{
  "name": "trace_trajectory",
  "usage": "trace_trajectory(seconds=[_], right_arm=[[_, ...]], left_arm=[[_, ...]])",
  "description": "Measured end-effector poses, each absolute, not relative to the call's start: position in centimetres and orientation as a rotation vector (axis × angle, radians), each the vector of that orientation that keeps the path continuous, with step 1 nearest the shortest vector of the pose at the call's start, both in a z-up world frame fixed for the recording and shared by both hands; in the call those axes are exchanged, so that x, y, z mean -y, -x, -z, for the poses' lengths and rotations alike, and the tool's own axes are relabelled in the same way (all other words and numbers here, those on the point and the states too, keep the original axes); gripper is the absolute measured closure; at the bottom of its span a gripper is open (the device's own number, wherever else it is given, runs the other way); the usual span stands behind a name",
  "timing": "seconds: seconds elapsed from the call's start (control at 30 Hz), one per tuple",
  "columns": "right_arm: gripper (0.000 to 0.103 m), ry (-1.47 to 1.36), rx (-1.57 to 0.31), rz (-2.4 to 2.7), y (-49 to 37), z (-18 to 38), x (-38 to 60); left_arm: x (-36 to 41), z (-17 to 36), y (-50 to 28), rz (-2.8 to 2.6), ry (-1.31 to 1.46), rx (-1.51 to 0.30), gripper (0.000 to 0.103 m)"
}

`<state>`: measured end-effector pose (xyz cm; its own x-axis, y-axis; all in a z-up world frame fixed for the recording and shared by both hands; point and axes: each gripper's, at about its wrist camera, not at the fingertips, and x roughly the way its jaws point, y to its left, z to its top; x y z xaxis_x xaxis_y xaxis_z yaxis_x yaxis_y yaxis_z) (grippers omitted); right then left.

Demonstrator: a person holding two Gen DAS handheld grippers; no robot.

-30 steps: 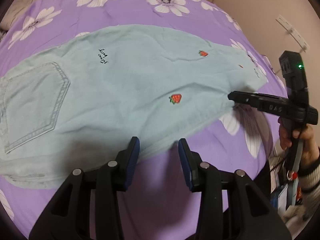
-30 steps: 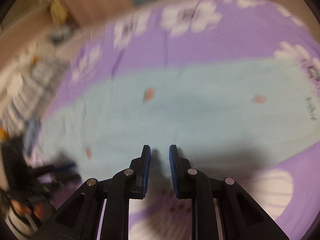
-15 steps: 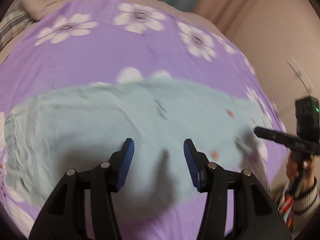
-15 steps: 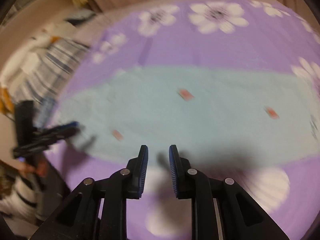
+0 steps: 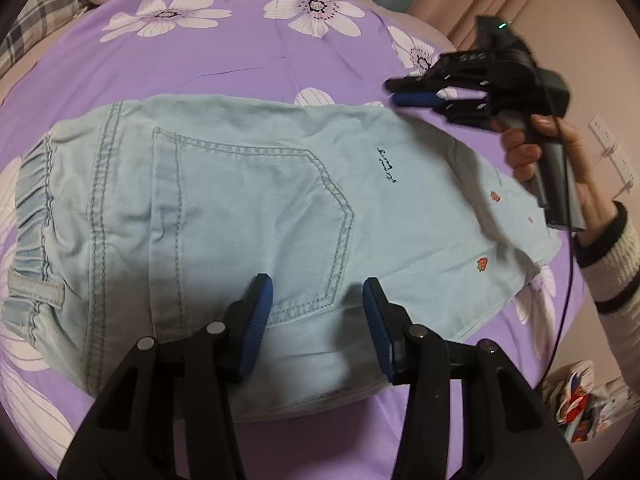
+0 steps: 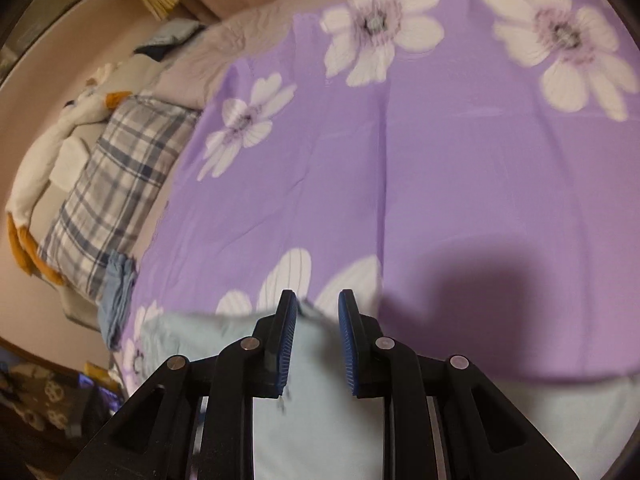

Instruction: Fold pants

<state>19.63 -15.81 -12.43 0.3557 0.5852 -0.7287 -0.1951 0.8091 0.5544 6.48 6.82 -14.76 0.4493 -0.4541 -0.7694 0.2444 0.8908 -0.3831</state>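
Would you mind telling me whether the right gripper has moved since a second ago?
Yes. In the left wrist view the right gripper has gone from the pants' hem to their far edge, nearer the waistband.

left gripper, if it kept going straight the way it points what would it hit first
Most likely the pants, near the lower corner of the back pocket, which lies between the open fingers of the left gripper. Depth is hard to judge.

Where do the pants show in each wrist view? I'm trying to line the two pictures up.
Left wrist: the pants fill the middle, waistband at left, legs running right.
Right wrist: only a pale strip along the bottom edge, behind the fingers.
Shared landmark: the purple flowered sheet under them.
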Motion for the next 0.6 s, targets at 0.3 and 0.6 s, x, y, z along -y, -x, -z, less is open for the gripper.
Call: trace_trajectory(seconds=[0.3, 0.6], right_arm=[[0.082, -0.478, -1.274, -0.706, -16.2, 14.8, 14.4], [0.070, -0.561, -1.346, -0.682, -19.3, 15.9, 13.1]], left_arm=[[-6.8, 14.8, -6.6, 0.451, 0.240, -1.005, 0.057], [-6.8, 14.7, -6.7, 0.449, 0.226, -1.006, 0.057]])
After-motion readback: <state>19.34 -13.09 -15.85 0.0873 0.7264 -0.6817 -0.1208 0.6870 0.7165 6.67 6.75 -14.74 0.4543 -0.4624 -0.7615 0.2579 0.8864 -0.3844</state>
